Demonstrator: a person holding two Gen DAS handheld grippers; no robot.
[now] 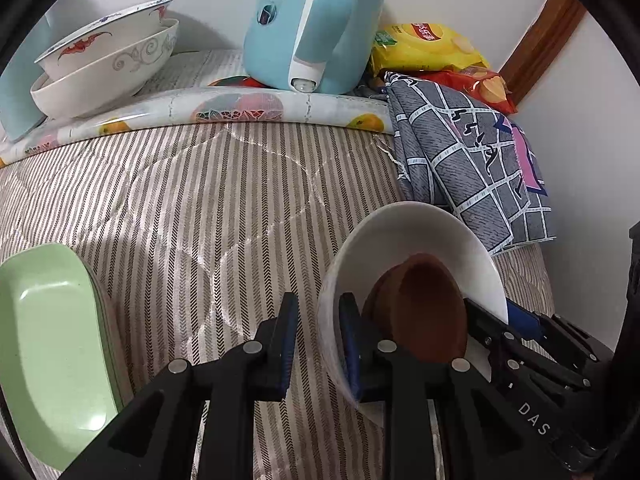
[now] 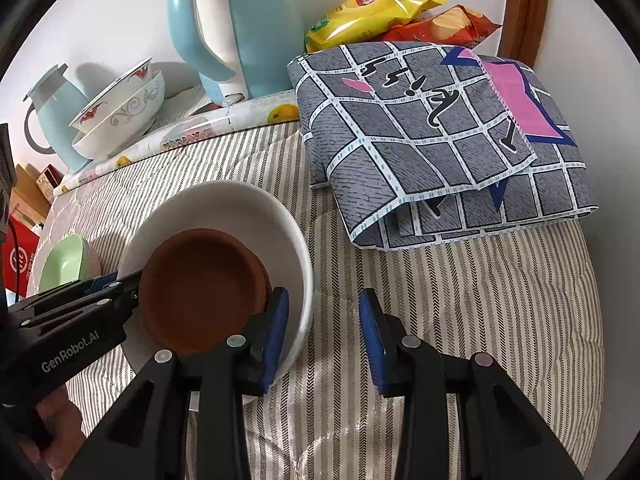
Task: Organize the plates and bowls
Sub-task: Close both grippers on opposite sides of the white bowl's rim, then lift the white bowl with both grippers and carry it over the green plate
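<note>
White bowl (image 2: 224, 216), with brown dishes (image 2: 200, 284) nested inside, was clamped at its near rim by the left gripper (image 1: 316, 344), while the right gripper (image 2: 324, 336), jaws apart, straddled its opposite rim.

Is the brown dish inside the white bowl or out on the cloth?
Inside. The brown dish sits within the white bowl, whose rim surrounds it in both views.

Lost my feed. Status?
Left gripper clamps white bowl's rim. Right gripper open; one finger inside. Brown clay saucers nested inside. Nothing blocking.
</note>
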